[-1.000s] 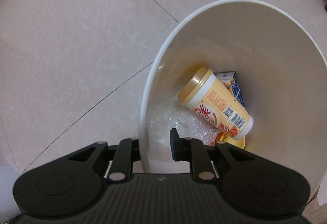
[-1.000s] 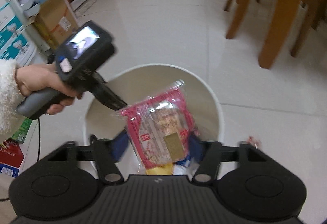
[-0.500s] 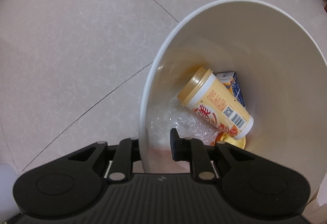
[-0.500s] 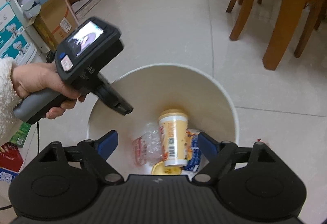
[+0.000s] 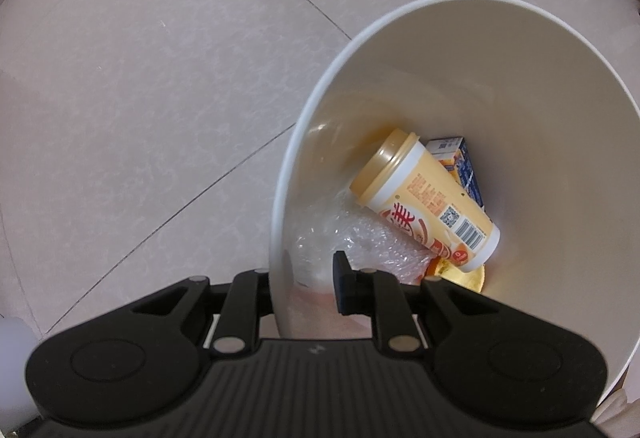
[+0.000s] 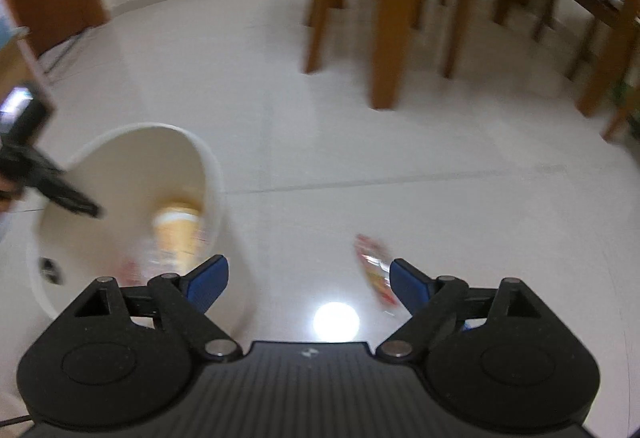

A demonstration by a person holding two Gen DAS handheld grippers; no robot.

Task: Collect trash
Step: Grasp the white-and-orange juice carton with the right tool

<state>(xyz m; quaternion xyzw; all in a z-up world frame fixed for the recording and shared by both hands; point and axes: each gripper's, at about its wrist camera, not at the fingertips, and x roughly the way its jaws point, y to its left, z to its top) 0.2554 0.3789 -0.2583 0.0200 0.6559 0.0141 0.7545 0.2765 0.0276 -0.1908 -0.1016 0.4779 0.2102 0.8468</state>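
While my left gripper (image 5: pixel 304 278) stays clenched on the bin rim (image 5: pixel 276 222), the right gripper (image 6: pixel 308 280), jaws opening and empty, sits nearer the snack wrapper (image 6: pixel 374 270), which lies lengthwise just inside its right jaw.

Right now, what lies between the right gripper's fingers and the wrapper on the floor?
Nothing: in the right wrist view only bare floor tile separates the opening right gripper from the wrapper.

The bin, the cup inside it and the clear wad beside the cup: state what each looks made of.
Bin: smooth matte cream plastic, probably, going by its even moulded rim. Cup: printed glossy paper or plastic; which is unclear. Clear wad: bubble wrap or crinkled film, glinting.
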